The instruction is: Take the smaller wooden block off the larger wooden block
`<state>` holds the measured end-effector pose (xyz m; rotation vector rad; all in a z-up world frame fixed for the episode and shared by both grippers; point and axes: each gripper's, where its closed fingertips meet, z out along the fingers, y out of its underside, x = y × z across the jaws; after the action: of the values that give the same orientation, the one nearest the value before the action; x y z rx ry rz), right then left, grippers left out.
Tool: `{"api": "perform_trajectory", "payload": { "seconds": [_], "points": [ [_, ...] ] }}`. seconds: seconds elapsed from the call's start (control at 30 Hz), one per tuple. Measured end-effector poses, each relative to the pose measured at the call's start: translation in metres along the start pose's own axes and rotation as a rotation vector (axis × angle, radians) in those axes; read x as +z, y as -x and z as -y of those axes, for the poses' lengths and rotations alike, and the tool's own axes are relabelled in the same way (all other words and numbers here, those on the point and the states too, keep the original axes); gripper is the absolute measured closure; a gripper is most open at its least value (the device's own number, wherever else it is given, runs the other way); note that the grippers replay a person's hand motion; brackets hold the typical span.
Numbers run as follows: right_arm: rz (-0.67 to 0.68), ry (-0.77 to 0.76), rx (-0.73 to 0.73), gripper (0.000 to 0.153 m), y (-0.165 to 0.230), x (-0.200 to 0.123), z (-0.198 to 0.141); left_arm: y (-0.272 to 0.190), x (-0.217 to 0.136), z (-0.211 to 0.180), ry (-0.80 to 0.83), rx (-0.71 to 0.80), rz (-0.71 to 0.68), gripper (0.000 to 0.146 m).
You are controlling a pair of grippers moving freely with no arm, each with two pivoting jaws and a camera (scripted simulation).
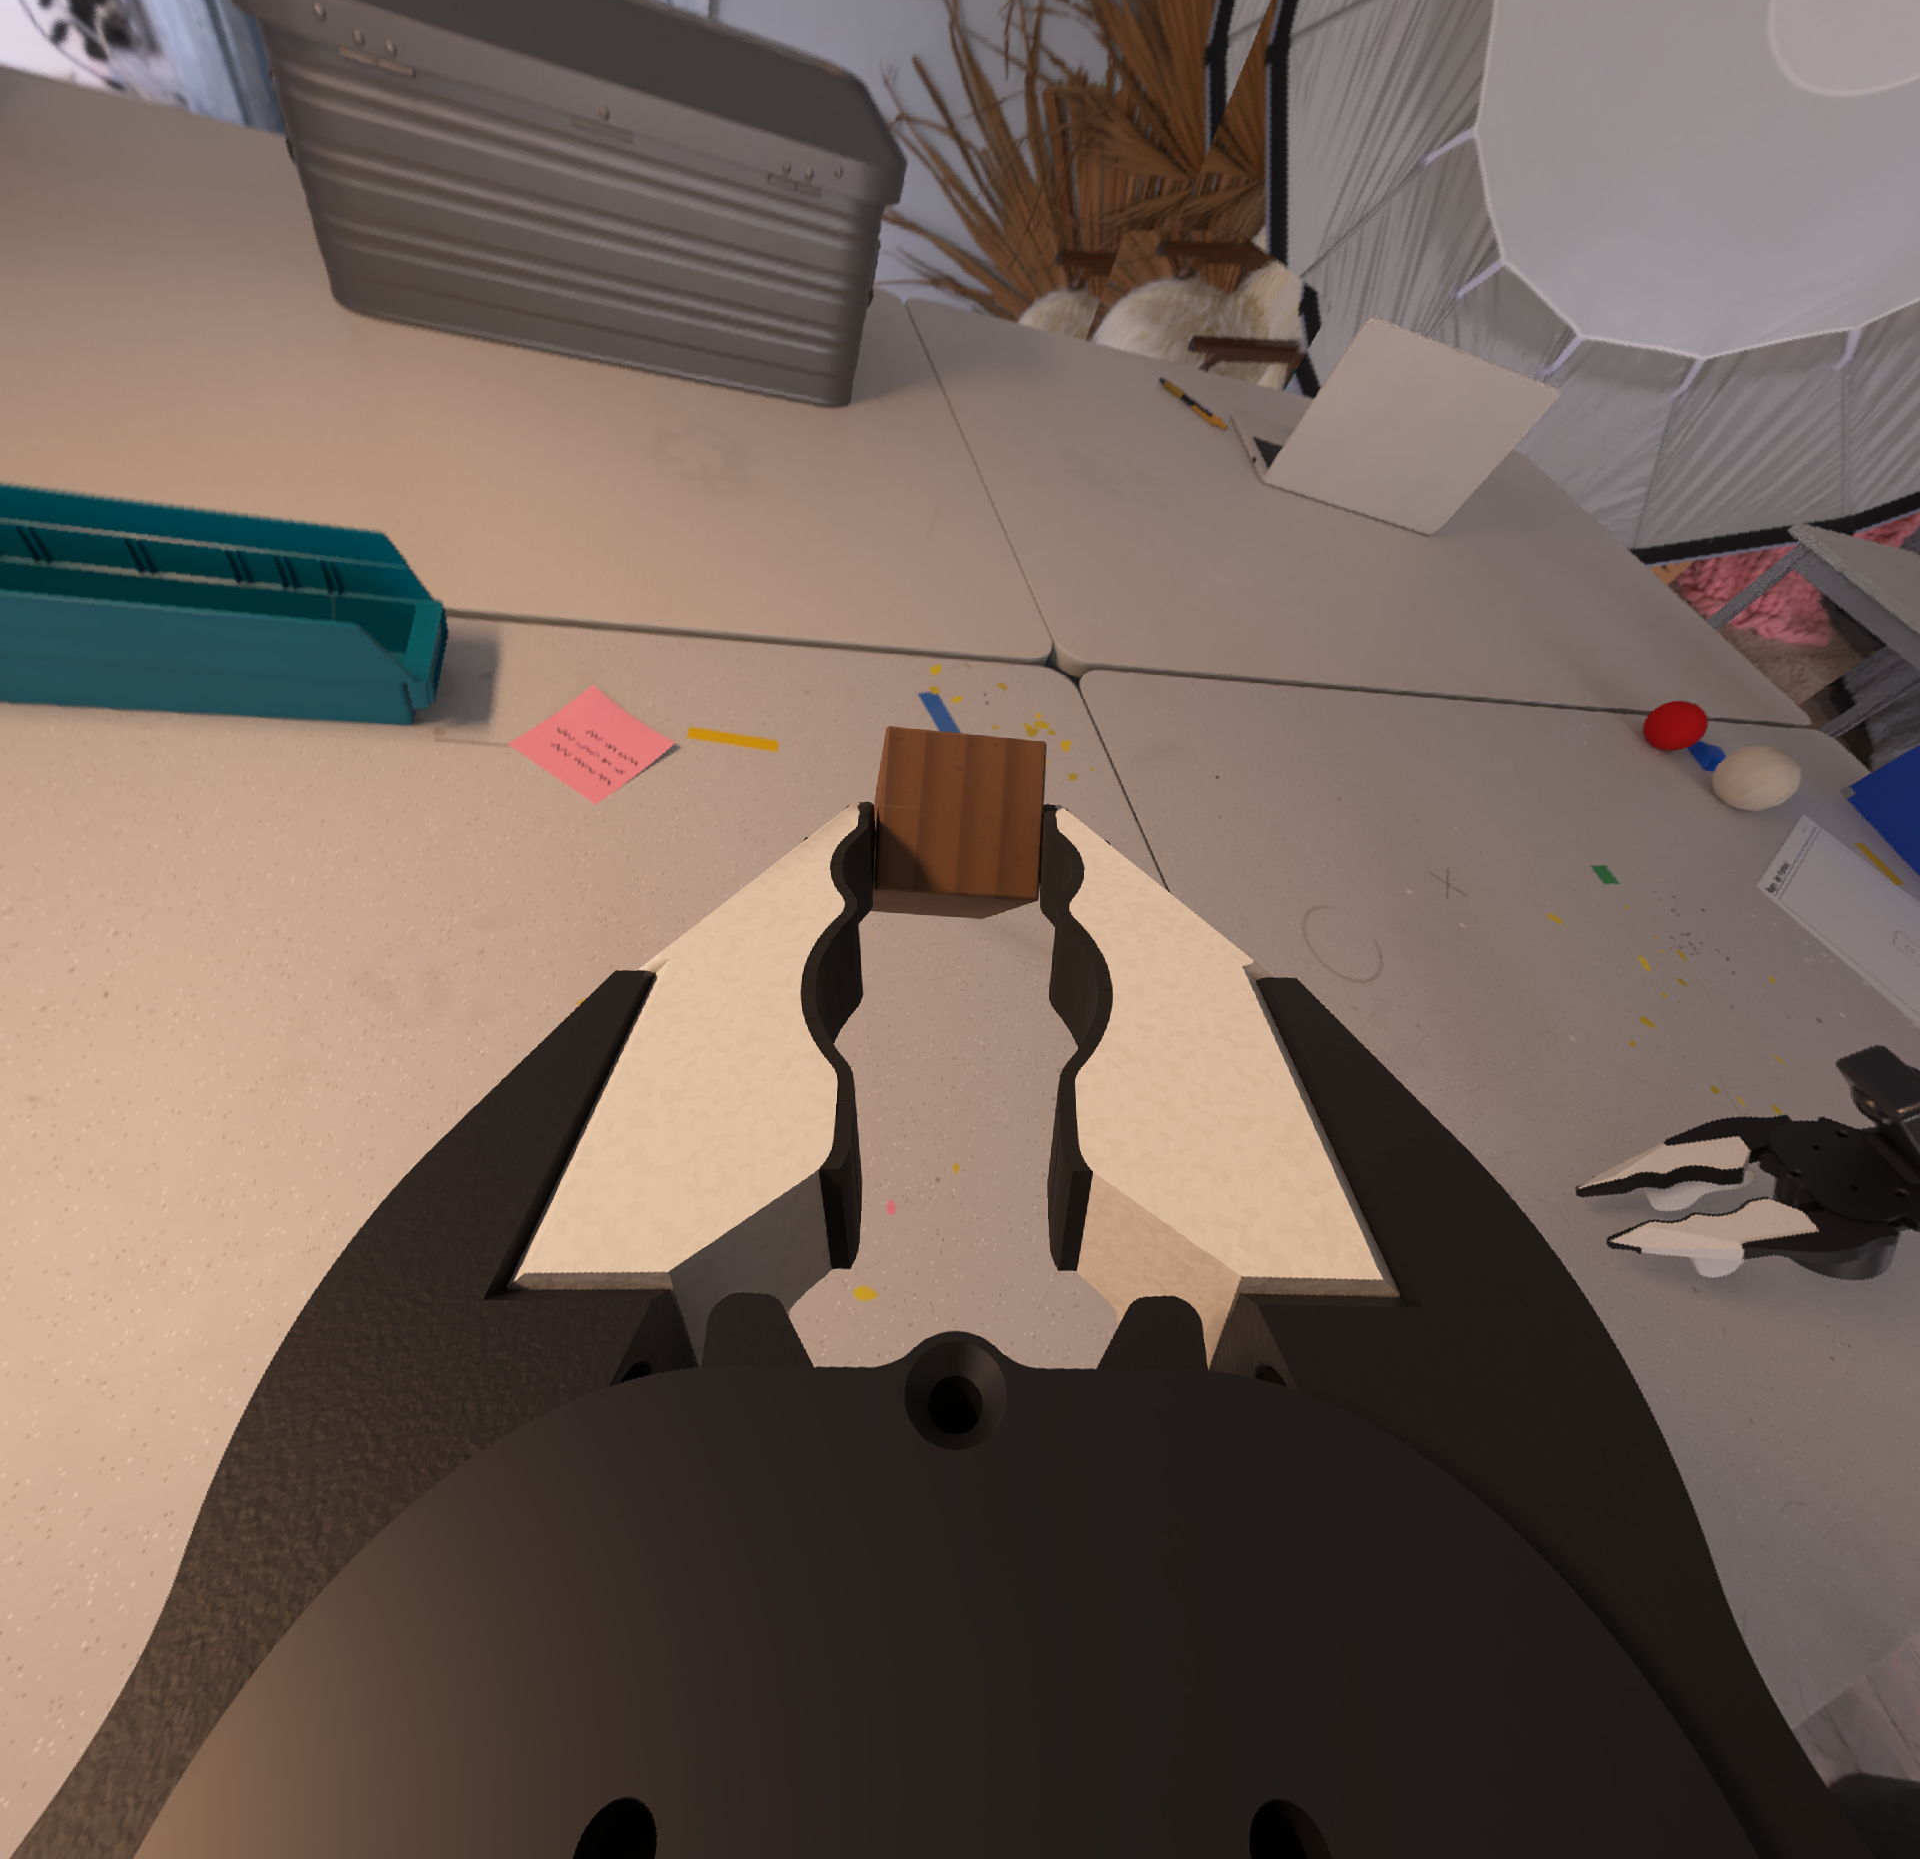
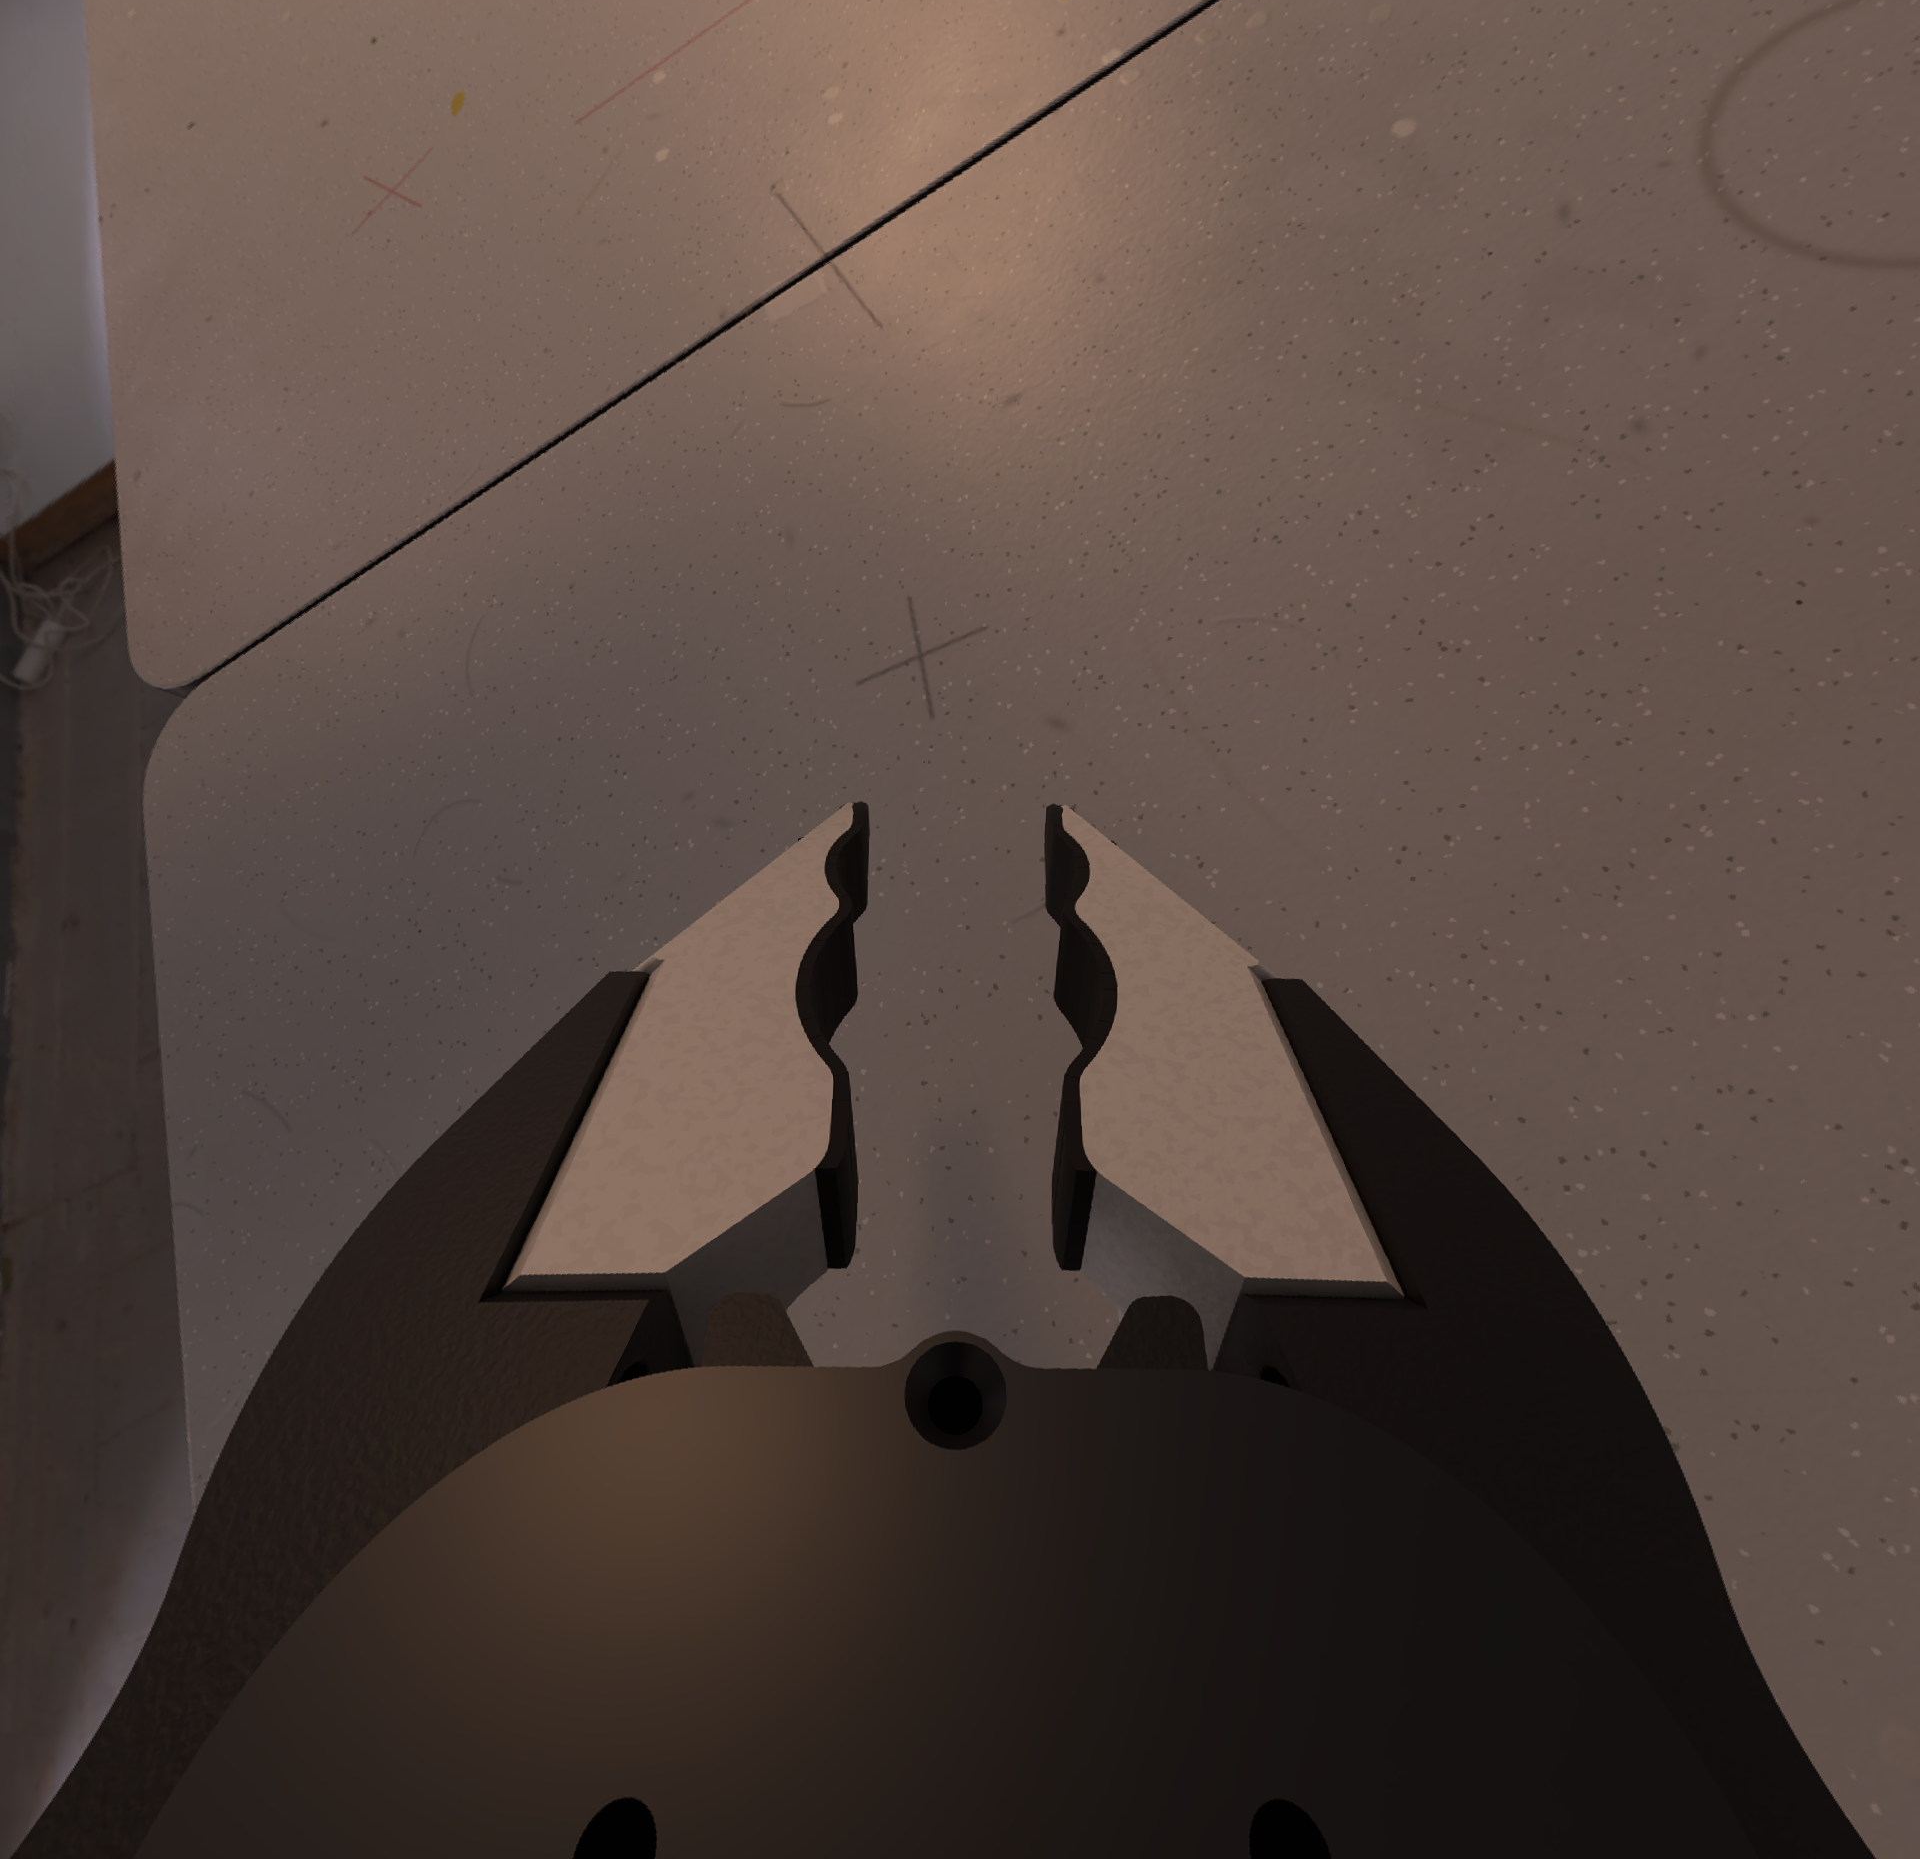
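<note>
While I watch both wrist cams:
L gripper [image 1: 957, 853]: I see tips clamped on smaller wooden block [image 1: 958, 822], held clear above table [image 1: 312, 978].
Block axis: near cube, no clear long axis; wood grain runs fwd along fingers, slight tilt.
R gripper [image 2: 957, 853]: I see jaws parted, nothing between, over bare table [image 2: 1351, 666].
Larger block: can't see.
</note>
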<state>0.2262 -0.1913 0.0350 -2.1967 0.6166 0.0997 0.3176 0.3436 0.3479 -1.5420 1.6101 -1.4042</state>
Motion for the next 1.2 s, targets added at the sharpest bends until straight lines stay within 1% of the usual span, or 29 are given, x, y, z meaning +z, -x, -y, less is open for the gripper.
{"api": "perform_trajectory", "payload": {
  "seconds": [0.3,0.47,0.6,0.73,0.8,0.87,1.0,1.1,1.2],
  "points": [
    [0.01,0.004,-0.005,0.119,0.001,0.004,0.0,-0.044,-0.013,0.012,-0.049,0.05,-0.051,0.115],
    [0.013,0.011,-0.013,0.119,0.001,0.005,-0.001,-0.055,-0.017,0.017,-0.093,0.061,-0.08,0.115],
    [0.019,0.007,-0.017,0.119,0.003,0.006,0.0,-0.053,-0.013,0.008,-0.06,0.049,-0.072,0.115],
    [0.027,0.013,-0.024,0.119,0.005,0.009,0.0,-0.05,-0.002,-0.013,0.014,0.024,-0.07,0.115],
    [0.03,0.016,-0.029,0.119,0.006,0.01,0.0,-0.051,-0.003,-0.015,-0.008,0.028,-0.068,0.115],
    [0.03,0.018,-0.03,0.119,0.006,0.009,-0.001,-0.053,-0.011,-0.009,-0.073,0.025,-0.084,0.115],
    [0.013,0.023,-0.023,0.119,0.001,0.005,-0.003,-0.059,-0.033,0.01,-0.144,0.021,-0.108,0.115],
    [0.002,0.022,-0.009,0.119,-0.004,0.002,-0.004,-0.068,-0.044,0.025,-0.165,0.045,-0.139,0.115],
    [0.002,0.012,-0.006,0.119,-0.005,0.003,-0.002,-0.066,-0.043,0.032,-0.148,0.08,-0.088,0.115]
  ]
}}
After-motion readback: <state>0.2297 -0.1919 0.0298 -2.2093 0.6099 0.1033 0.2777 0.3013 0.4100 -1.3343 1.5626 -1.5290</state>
